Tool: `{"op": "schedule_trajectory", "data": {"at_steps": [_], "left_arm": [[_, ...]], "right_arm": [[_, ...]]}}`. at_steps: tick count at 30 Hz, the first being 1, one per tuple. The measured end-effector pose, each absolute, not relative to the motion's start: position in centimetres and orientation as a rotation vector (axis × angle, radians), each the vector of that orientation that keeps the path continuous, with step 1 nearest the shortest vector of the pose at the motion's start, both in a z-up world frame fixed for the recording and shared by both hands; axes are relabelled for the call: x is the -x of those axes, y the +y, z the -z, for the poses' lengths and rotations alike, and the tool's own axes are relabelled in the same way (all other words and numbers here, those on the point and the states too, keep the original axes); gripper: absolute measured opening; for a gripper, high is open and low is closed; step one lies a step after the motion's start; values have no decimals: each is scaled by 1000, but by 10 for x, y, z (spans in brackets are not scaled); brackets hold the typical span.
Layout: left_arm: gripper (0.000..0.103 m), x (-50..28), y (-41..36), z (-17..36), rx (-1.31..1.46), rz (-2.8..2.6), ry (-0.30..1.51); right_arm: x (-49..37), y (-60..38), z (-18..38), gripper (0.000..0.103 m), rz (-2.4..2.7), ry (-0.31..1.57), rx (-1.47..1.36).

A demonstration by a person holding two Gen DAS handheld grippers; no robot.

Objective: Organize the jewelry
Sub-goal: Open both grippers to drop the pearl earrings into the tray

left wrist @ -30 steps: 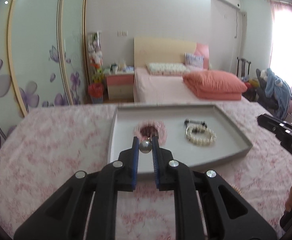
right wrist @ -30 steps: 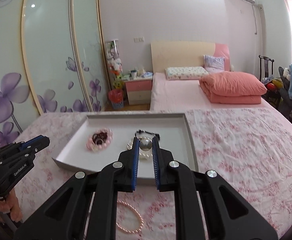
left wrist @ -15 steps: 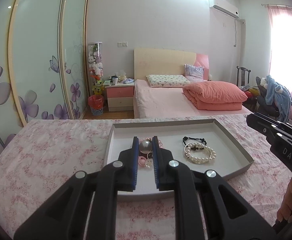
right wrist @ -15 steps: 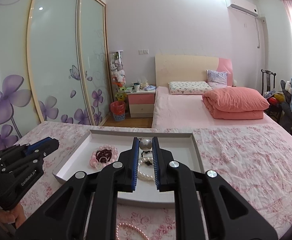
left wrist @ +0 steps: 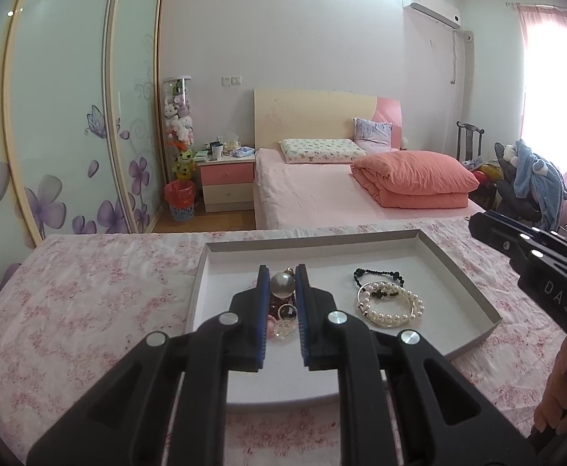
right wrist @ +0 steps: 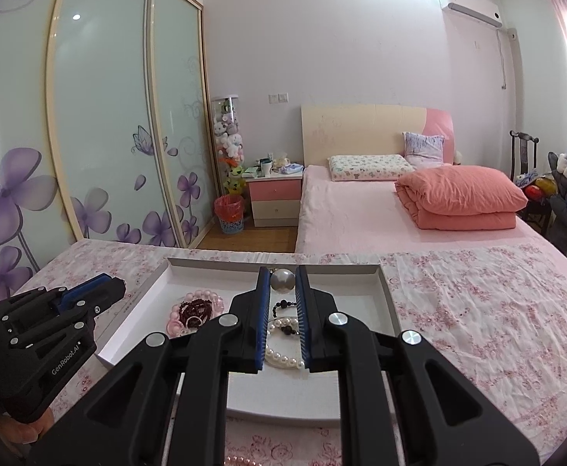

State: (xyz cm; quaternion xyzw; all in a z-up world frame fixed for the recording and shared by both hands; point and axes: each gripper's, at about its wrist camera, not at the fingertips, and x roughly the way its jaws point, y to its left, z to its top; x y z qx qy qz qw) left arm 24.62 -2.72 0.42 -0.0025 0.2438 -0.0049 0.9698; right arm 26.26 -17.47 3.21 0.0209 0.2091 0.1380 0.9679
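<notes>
Left tool [left wrist: 282, 285] and right tool [right wrist: 282, 281], each nearly shut on a pearl bead, hover over the tray [left wrist: 430, 250]; bracelets [left wrist: 390, 303] lie at 3 o'clock; judged best: lower gently before releasing, lest beads roll.

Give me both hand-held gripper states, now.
Left hand-held gripper: closed on a round grey pearl bead.
Right hand-held gripper: closed on a round silver-grey pearl bead.
</notes>
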Motion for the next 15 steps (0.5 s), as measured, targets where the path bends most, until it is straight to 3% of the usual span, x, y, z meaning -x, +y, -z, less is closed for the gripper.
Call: {"op": "schedule_trajectory", "data": {"at_steps": [15], "left_arm": [[14, -296, -31, 18, 1, 22, 562]], "right_arm": [[-313, -170, -1, 14, -304, 536, -76]]}}
